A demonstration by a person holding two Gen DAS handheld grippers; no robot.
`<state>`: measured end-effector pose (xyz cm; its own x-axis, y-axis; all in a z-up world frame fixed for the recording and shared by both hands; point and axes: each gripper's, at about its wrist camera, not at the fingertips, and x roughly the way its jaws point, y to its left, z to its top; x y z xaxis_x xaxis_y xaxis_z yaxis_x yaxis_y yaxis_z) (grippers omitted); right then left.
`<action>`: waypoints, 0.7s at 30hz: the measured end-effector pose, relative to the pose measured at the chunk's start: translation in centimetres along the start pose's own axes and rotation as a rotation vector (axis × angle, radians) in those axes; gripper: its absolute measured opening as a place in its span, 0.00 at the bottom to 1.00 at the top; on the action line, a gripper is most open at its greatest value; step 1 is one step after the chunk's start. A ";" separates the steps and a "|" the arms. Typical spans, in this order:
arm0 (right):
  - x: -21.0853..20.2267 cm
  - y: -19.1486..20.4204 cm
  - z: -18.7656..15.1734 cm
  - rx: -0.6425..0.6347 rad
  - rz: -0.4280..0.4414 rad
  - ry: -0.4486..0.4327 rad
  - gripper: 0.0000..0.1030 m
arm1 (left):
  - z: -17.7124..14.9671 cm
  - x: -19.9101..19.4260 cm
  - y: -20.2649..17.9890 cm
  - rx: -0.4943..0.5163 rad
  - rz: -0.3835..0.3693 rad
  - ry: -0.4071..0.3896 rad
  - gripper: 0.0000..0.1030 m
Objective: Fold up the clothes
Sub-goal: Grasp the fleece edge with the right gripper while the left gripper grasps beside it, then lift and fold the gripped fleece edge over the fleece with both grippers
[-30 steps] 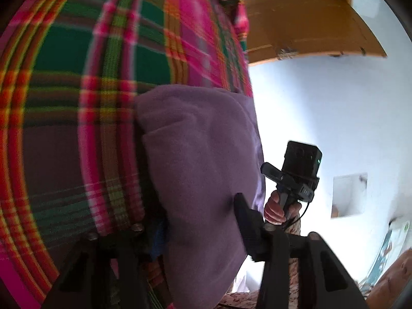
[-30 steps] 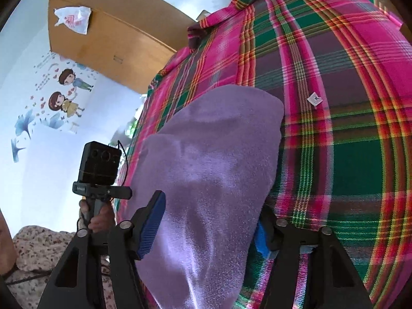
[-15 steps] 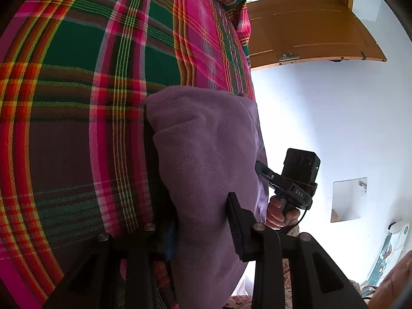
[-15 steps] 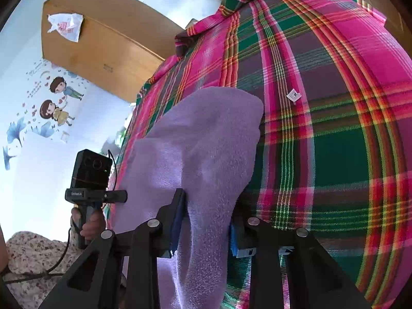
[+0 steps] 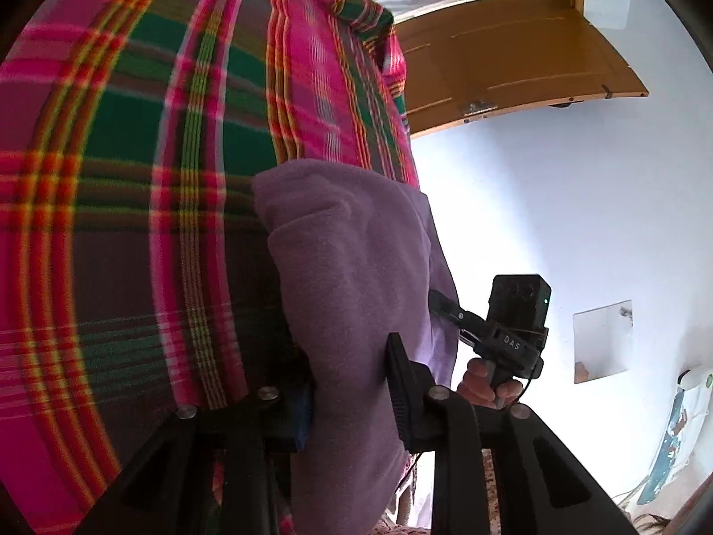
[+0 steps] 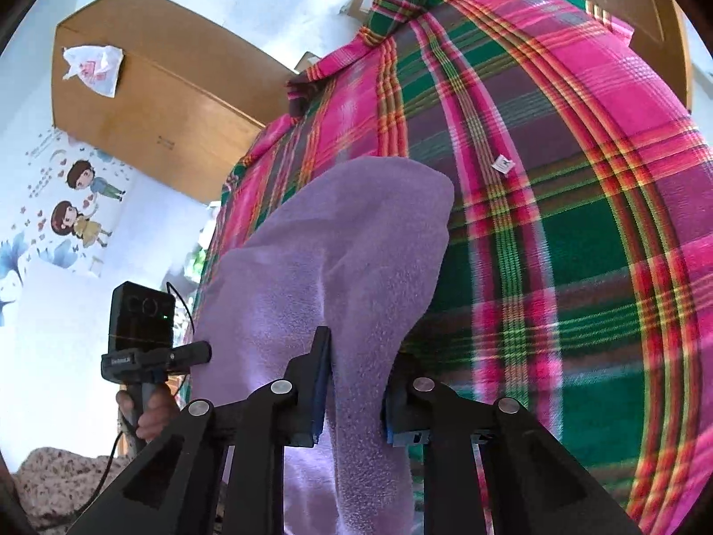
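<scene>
Fleece, a soft lilac folded garment [image 5: 356, 276], runs lengthwise ahead over the pink-green plaid bed cover [image 6: 557, 223], its near edge pinched by both the left claw [image 5: 352, 397] and the right claw [image 6: 356, 383], side by side

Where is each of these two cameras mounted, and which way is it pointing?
Left wrist: on the left tongs, looking along them at the purple cloth on a plaid blanket; the other hand shows.
Right wrist: on the right tongs, facing the same cloth; the opposite hand shows.
Shared: cloth, blanket, each other's tongs.
</scene>
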<state>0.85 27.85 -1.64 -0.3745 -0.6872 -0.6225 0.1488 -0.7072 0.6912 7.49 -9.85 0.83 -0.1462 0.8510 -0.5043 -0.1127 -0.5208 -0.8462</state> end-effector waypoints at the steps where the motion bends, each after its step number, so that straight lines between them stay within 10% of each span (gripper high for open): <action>1: 0.0 0.5 0.0 -0.004 0.005 -0.005 0.17 | 0.3 0.0 -0.3 0.005 0.002 -0.006 0.28; 21: 6.8 6.9 3.1 -0.064 0.098 0.038 0.14 | 2.8 -8.0 3.6 -0.064 0.022 -0.161 0.27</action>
<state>-3.48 18.82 0.04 -0.3206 -0.7586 -0.5672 0.2418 -0.6445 0.7254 5.55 -18.73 2.35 -0.3044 0.8149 -0.4932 -0.0460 -0.5297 -0.8469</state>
